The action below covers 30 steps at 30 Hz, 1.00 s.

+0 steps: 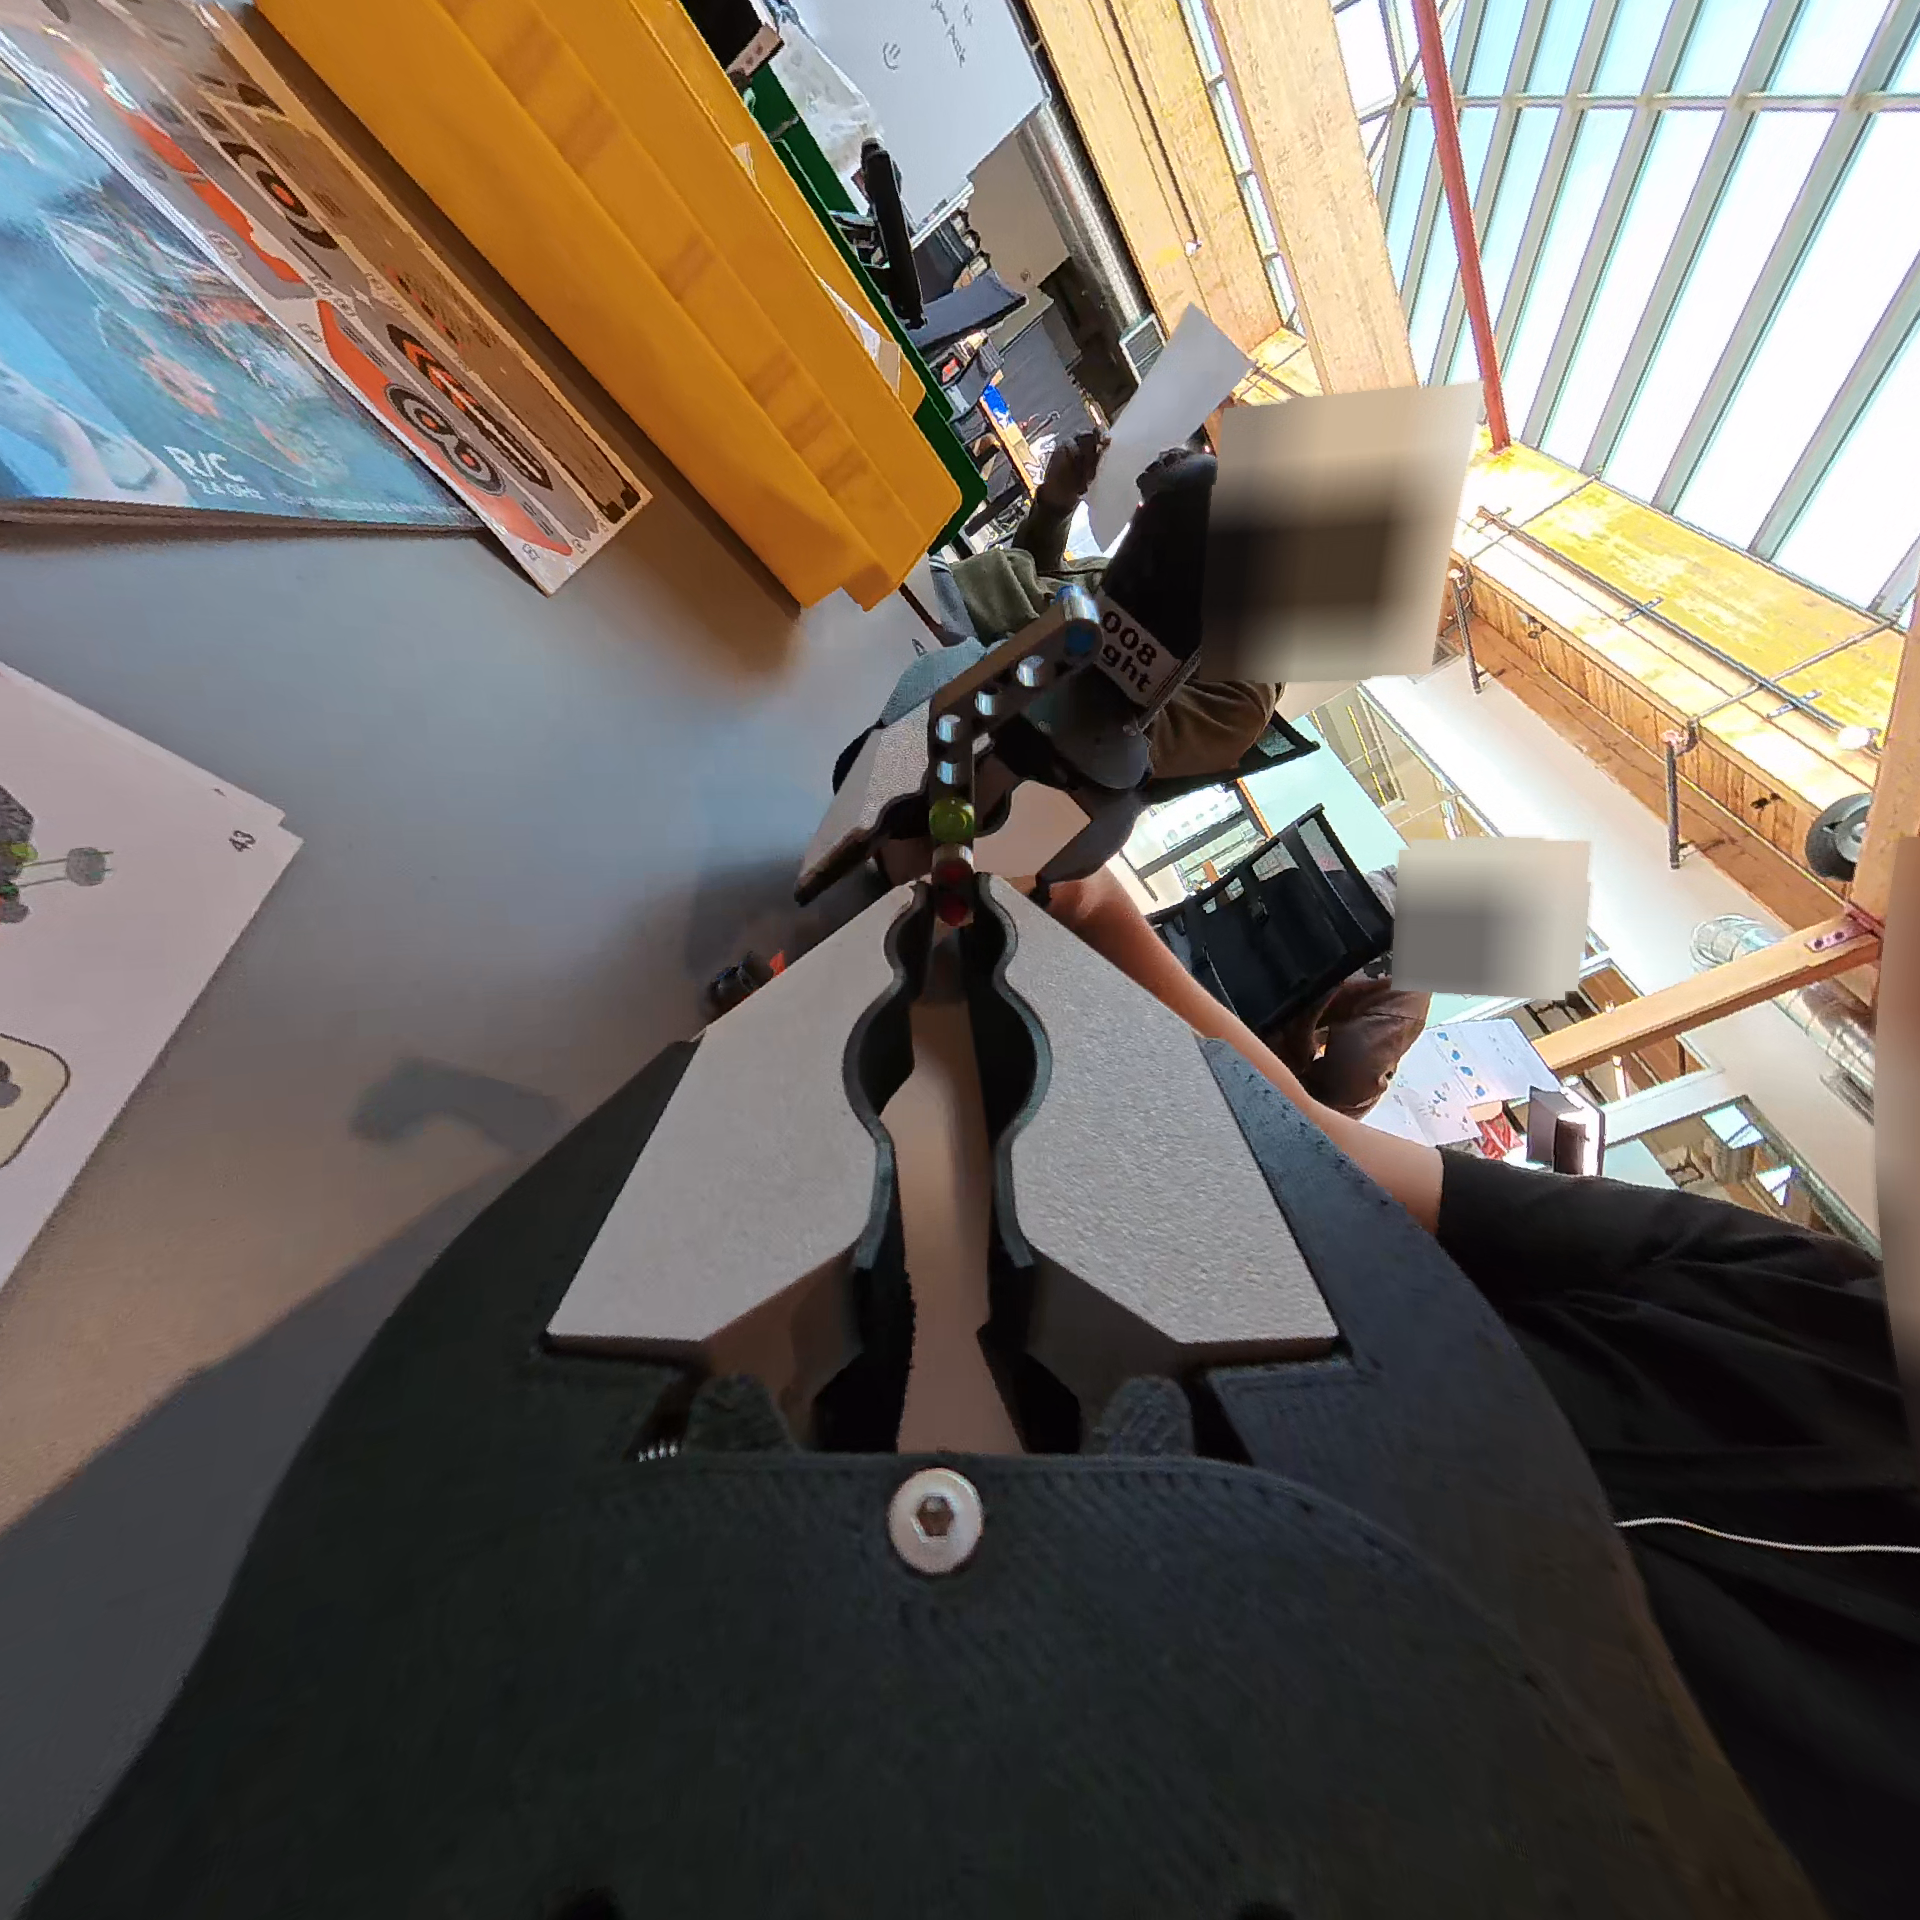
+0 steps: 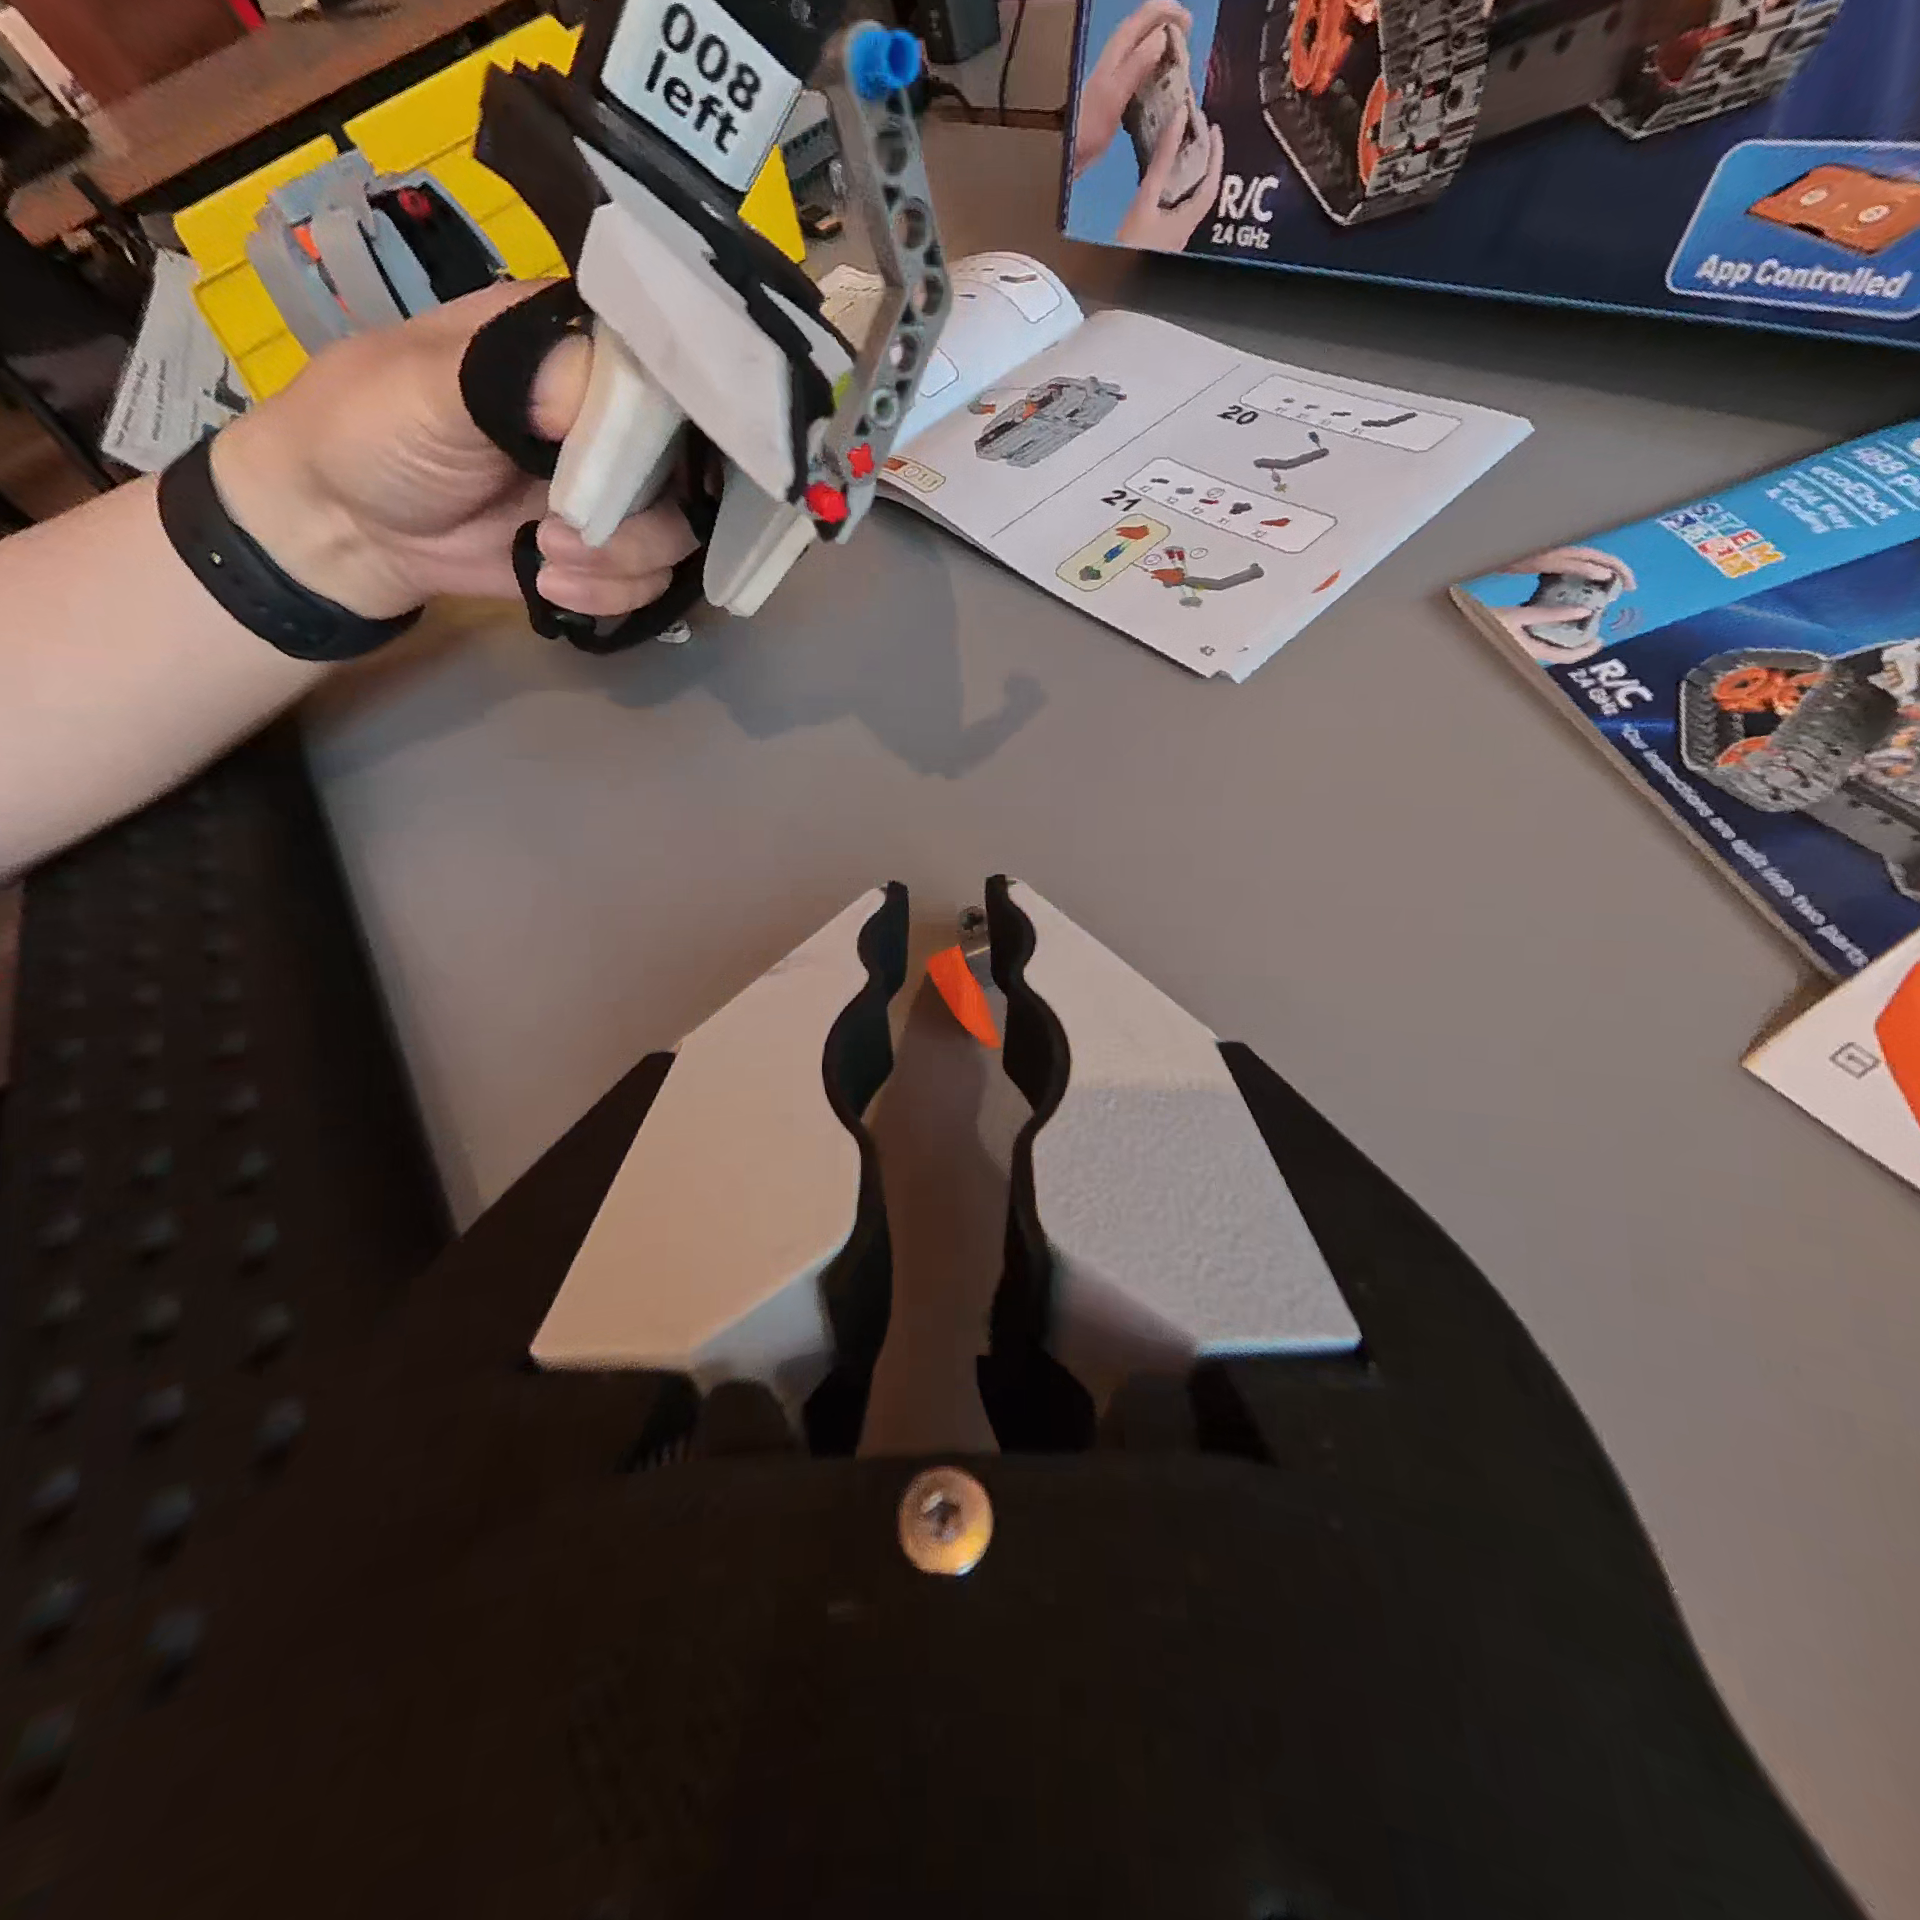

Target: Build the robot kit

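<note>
My left gripper (image 1: 951, 899) is shut on the lower end of a grey bent beam (image 1: 987, 717) with holes, red pins, a green pin and a blue pin at its top. In the right wrist view the left gripper (image 2: 826, 494) holds this beam (image 2: 899, 239) up above the grey table (image 2: 1351, 883). My right gripper (image 2: 945, 894) is low over the table, its jaws a narrow gap apart. A small orange piece (image 2: 961, 992) with a grey stub lies in that gap, close to the right finger. A finger (image 1: 873, 790) of the right gripper shows just behind the beam.
An open instruction booklet (image 2: 1195, 468) lies beyond the grippers. A blue toy box (image 2: 1507, 135) stands at the back, a second booklet (image 2: 1714, 675) and a sheet (image 2: 1849, 1070) lie right. Yellow bins (image 1: 644, 260) stand at the table's far side. A black dotted mat (image 2: 156, 1143) lies left. People sit beyond. The tips of one gripper are about 7 centimeters away from the tips of the other.
</note>
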Tool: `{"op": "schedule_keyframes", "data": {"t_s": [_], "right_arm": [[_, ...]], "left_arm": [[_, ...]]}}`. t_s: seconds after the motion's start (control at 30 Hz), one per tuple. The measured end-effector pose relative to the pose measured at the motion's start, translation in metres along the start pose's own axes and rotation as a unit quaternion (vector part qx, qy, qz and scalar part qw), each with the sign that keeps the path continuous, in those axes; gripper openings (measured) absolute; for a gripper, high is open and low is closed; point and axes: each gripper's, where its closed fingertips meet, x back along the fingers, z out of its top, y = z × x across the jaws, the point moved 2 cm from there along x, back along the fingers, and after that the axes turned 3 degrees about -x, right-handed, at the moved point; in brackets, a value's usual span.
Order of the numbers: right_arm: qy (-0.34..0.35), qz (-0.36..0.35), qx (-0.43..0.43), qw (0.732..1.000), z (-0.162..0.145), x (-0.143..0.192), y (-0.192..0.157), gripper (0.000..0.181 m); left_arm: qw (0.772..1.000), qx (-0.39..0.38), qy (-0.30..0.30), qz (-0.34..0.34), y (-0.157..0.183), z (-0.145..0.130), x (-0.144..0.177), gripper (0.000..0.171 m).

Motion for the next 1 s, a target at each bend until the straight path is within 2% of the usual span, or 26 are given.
{"op": "schedule_keyframes", "data": {"t_s": [0.17, 0.37, 0.73, 0.87, 1.0], "right_arm": [[-0.038, -0.041, 0.072, 0.996, -0.005, -0.006, 0.002, 0.015], [0.001, -0.051, 0.069, 0.996, 0.003, -0.004, 0.001, 0.016], [0.023, -0.089, 0.061, 0.994, 0.006, 0.002, 0.009, 0.018], [-0.024, -0.092, 0.082, 0.992, 0.003, 0.004, 0.007, 0.015], [-0.152, -0.081, 0.133, 0.976, 0.006, 0.003, 0.000, 0.014]], "left_arm": [[1.000, -0.002, 0.004, 0.002, 0.001, 0.001, 0.002, 0.005], [1.000, 0.001, 0.010, 0.000, 0.002, 0.003, 0.003, 0.005], [1.000, -0.001, 0.008, 0.002, 0.003, 0.001, -0.001, 0.005], [0.999, -0.005, 0.018, 0.028, -0.001, 0.005, 0.006, 0.005], [0.997, -0.013, 0.018, 0.076, -0.010, 0.006, 0.014, 0.005]]}}
